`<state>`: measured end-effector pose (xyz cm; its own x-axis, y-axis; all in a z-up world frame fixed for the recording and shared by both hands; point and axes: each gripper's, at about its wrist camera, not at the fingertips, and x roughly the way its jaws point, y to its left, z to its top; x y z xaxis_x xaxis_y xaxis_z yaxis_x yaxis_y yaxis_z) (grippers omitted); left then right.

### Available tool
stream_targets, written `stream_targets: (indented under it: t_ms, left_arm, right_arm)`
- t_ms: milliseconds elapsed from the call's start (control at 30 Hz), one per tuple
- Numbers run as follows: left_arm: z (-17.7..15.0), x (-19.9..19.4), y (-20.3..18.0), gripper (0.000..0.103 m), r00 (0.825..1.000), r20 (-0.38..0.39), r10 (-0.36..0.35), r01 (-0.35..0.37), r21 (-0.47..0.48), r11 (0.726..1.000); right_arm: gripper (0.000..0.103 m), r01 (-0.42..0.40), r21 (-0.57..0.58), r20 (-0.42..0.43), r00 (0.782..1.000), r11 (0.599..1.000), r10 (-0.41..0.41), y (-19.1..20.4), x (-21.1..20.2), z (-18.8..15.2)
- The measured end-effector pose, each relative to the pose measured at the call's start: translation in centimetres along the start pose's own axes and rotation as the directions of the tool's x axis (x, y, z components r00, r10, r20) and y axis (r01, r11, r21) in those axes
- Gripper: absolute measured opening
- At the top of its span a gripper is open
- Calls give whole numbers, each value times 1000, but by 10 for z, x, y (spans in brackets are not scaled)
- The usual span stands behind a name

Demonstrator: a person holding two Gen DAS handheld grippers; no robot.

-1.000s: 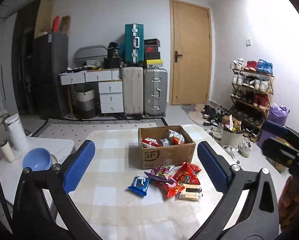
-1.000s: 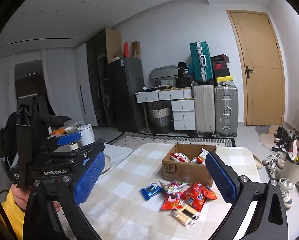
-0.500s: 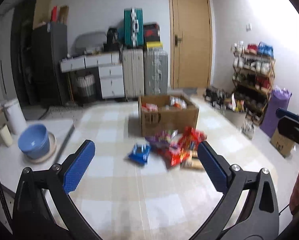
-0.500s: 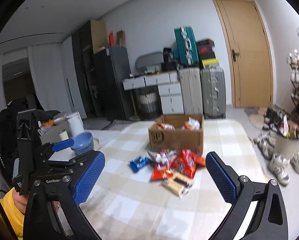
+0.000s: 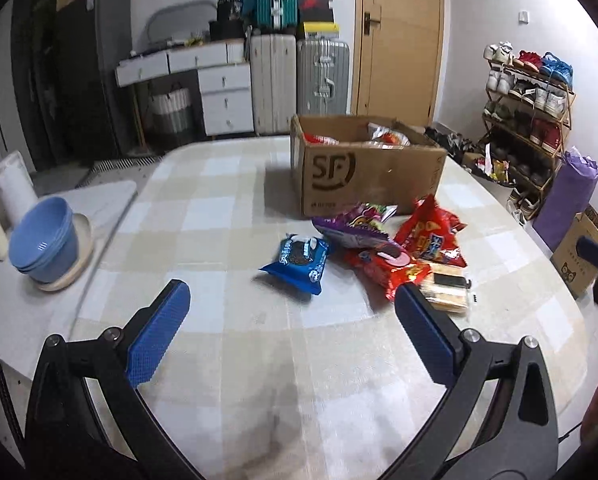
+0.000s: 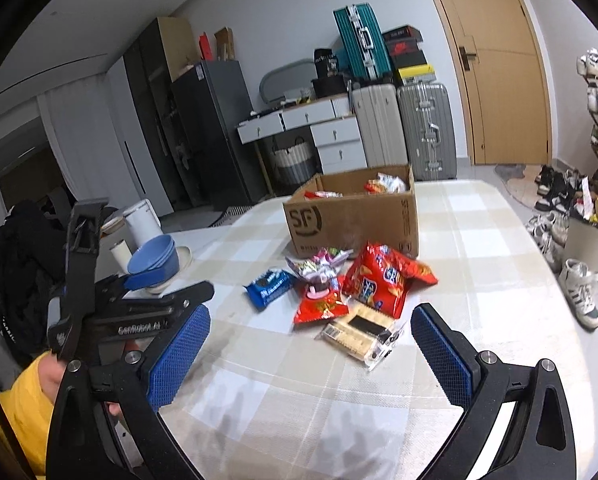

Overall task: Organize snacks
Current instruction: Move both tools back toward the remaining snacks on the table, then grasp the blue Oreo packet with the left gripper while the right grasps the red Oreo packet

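Note:
A brown cardboard box (image 5: 373, 176) (image 6: 355, 216) with several snack bags inside stands on the checked table (image 5: 227, 184). In front of it lie a blue cookie pack (image 5: 301, 258) (image 6: 270, 283), a purple bag (image 5: 355, 228) (image 6: 319, 266), two red bags (image 5: 431, 236) (image 6: 383, 280) and a clear cracker pack (image 5: 447, 294) (image 6: 359, 334). My left gripper (image 5: 295, 332) hangs open short of the blue pack. Just short of the cracker pack, my right gripper (image 6: 311, 354) is open too. Both hold nothing.
Blue bowls (image 5: 43, 246) (image 6: 155, 258) on a plate and a white kettle (image 5: 13, 188) sit on a side surface at the left. Suitcases (image 5: 299, 76), white drawers and a door stand behind; a shoe rack (image 5: 527, 108) is at the right.
Both grippers have tilted down and moved closer to the snack pile, which now looks larger and nearer. Both stay open and hold nothing.

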<state>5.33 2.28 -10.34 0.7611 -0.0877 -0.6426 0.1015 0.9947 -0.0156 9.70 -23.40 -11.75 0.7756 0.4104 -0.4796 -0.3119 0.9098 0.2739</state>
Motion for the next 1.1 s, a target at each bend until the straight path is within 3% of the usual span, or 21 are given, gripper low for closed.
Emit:
stream_targets:
  t_ms: [500,800,933,967,1033,1100]
  left_arm:
    - [23,132,9,102,990,-137,-13,9,-27,1000]
    - [28,194,23,100,973,-228,-40,34,-30,999]
    - [27,211,30,88,969,-243,-49,43,-32,999]
    - [26,213,31,75,971,-236,-45,40,-28,999]
    - [26,215,28,58,977,-214,3,-1,12,1000]
    - [27,215,28,50,979,-203,-7,11,22,1000]
  right_arm:
    - [102,-45,83,-124,991,996,55,-32,108,6]
    - [102,-52,97,-155,986,994,67,-35,140,4]
    - [102,-51,119,-174,982,992,72,-39,148,-1]
    - [102,-51,126,-180,981,991,73,-40,151,-2]
    - [102,-52,135,-186,979,989,77,-41,150,-5]
    - [102,-51,140,-186,980,989,77,-41,151,-5]
